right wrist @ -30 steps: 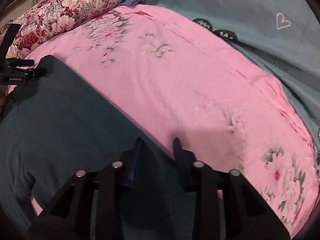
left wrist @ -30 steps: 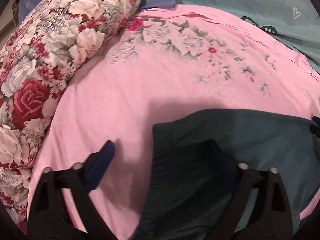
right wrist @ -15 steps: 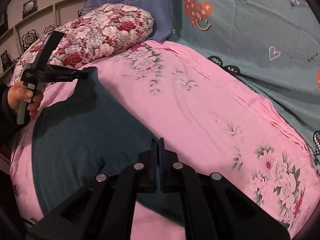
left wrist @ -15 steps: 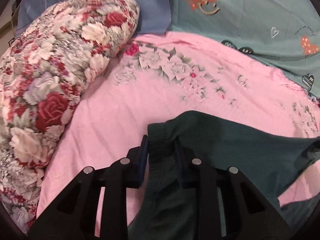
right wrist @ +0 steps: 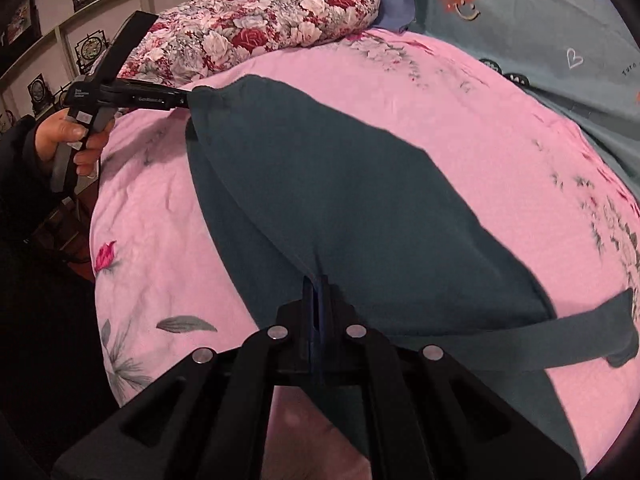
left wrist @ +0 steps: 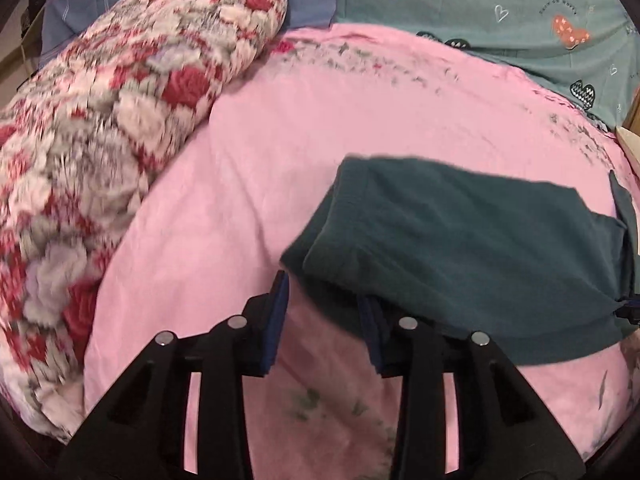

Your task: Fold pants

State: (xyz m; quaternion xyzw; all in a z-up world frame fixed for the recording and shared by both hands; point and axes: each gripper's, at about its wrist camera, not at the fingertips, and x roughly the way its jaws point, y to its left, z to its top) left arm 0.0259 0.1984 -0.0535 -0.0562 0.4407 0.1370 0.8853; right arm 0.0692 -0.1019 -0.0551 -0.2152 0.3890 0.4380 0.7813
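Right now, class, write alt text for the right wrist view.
The right gripper is shut on an edge of dark teal pants lifted over a pink floral bedsheet. At left, a hand holds the left gripper at the pants' far corner.

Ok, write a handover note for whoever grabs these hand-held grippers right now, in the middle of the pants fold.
Left hand-held gripper: jaws opening, a corner of the pants at its tip, not clamped.
Right hand-held gripper: shut on the pants' near edge.
Pants: partly lifted off the pink sheet, spanning both grippers.
Done: edge picked up.
Left: probably lay it over, flatten, finish the folds.
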